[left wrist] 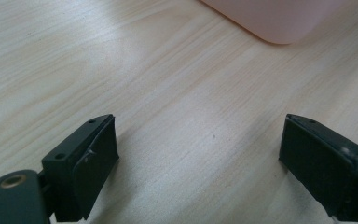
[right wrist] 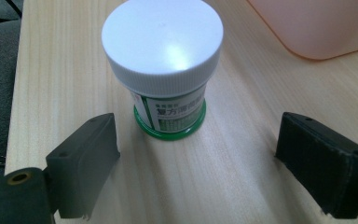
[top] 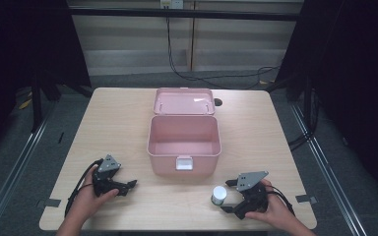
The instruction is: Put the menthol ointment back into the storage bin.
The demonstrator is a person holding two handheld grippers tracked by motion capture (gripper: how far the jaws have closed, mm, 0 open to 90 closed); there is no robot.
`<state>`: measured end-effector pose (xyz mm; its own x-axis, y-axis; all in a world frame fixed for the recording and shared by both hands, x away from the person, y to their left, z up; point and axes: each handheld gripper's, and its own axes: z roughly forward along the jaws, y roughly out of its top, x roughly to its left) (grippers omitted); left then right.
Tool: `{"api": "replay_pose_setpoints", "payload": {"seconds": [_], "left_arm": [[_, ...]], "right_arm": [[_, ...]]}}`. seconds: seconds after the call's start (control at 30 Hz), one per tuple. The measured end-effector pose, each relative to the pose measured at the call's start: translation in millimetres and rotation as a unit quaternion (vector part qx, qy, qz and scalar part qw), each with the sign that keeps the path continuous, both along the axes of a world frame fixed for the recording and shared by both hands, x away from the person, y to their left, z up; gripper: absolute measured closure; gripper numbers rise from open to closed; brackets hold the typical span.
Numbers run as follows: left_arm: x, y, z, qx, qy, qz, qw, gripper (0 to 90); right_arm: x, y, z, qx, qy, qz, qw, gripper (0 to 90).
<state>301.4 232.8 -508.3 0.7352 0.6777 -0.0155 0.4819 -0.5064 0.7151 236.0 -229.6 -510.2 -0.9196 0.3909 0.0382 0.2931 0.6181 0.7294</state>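
A small jar [top: 218, 195] with a white screw cap and a green base stands upright on the wooden table [top: 118, 118], in front of an open pink box [top: 183, 142]. My right gripper [top: 228, 196] lies just right of the jar, jaws wide apart and pointing at it. In the right gripper view the jar [right wrist: 165, 70] stands just ahead of the two pads, clear of both. My left gripper [top: 131, 185] rests on the table at the front left, open with nothing between its jaws; bare wood lies between them in the left gripper view, with a corner of the pink box [left wrist: 279, 18] beyond.
The pink box has its lid [top: 184, 102] folded back flat and a white latch [top: 184, 163] on its front wall; its inside looks bare. The table's front edge runs close behind both hands. Dark floor and cables surround the table.
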Motion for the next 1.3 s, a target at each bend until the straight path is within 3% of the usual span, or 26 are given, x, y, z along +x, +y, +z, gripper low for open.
{"api": "replay_pose_setpoints", "payload": {"seconds": [0.2, 0.37, 0.57, 0.7, 0.83, 0.97, 1.17, 1.3], "left_arm": [[0.1, 0.1, 0.0, -0.001, 0.0, 0.0, 1.0, 10.6], [0.9, 1.1, 0.0, -0.006, 0.001, 0.0, 1.0, 10.5], [0.7, 0.7, -0.2, -0.006, 0.001, 0.0, 1.0, 10.4], [0.8, 0.9, -0.1, -0.005, 0.001, -0.001, 1.0, 10.4], [0.7, 0.7, -0.2, -0.005, 0.0, 0.0, 1.0, 10.4], [0.3, 0.2, -0.3, -0.006, 0.003, -0.001, 1.0, 10.3], [0.4, 0.3, -0.1, -0.003, 0.003, -0.004, 1.0, 10.1], [0.4, 0.1, -0.2, -0.001, 0.001, -0.004, 1.0, 10.0]], "right_arm": [[-1.5, 0.8, 0.8, -0.004, 0.002, -0.013, 0.9999, 12.0], [-1.4, 8.6, 13.7, -0.075, 0.031, -0.03, 0.9963, 14.7], [-2.5, 16.0, 25.6, -0.141, 0.07, -0.032, 0.987, 21.4], [0.9, 18.6, 33.3, -0.156, 0.105, -0.039, 0.9814, 24.1], [5.2, 22.8, 47.3, -0.168, 0.108, -0.032, 0.9794, 27.4], [9.4, 30.6, 62.5, -0.192, 0.116, -0.02, 0.9743, 32.3], [14.2, 41.9, 72.9, -0.211, 0.123, -0.008, 0.9698, 34.9], [16.1, 49.4, 74.9, -0.214, 0.126, 0.002, 0.9686, 37.1]]}}
